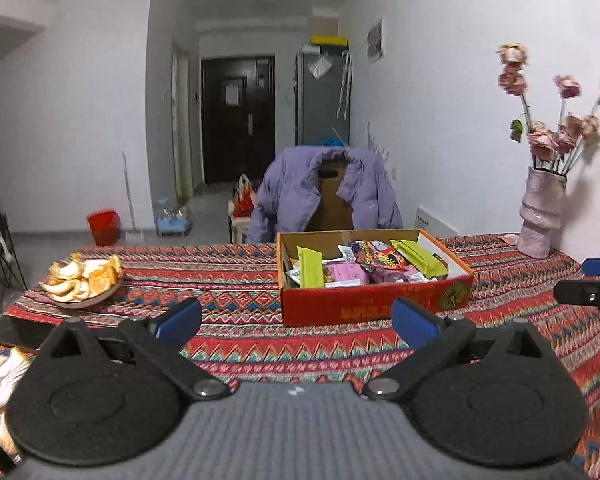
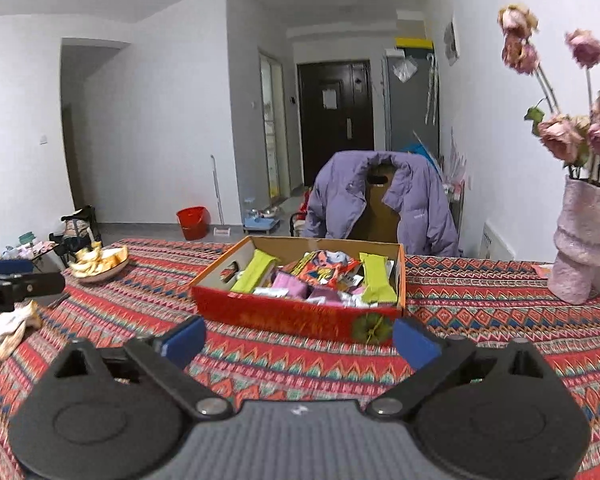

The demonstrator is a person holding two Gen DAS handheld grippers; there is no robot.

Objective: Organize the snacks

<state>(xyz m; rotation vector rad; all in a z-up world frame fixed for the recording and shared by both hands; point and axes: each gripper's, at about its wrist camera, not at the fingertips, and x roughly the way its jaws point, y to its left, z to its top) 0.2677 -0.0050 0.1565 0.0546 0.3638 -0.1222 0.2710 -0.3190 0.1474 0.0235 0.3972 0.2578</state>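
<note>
A red cardboard box (image 1: 364,304) sits on the patterned tablecloth, open on top and full of snack packets: two green bars (image 1: 310,267), a red printed bag (image 1: 374,254) and pink packets. It also shows in the right wrist view (image 2: 296,316). My left gripper (image 1: 296,322) is open and empty, hovering above the cloth just in front of the box. My right gripper (image 2: 300,340) is open and empty, also just in front of the box. The right gripper's tip shows at the left view's right edge (image 1: 592,292).
A plate of orange peels (image 1: 82,280) sits at the table's left. A pink vase with dried roses (image 1: 540,216) stands at the right by the wall. A purple jacket hangs on a chair (image 1: 324,196) behind the table. A crumpled white cloth (image 2: 4,332) lies at near left.
</note>
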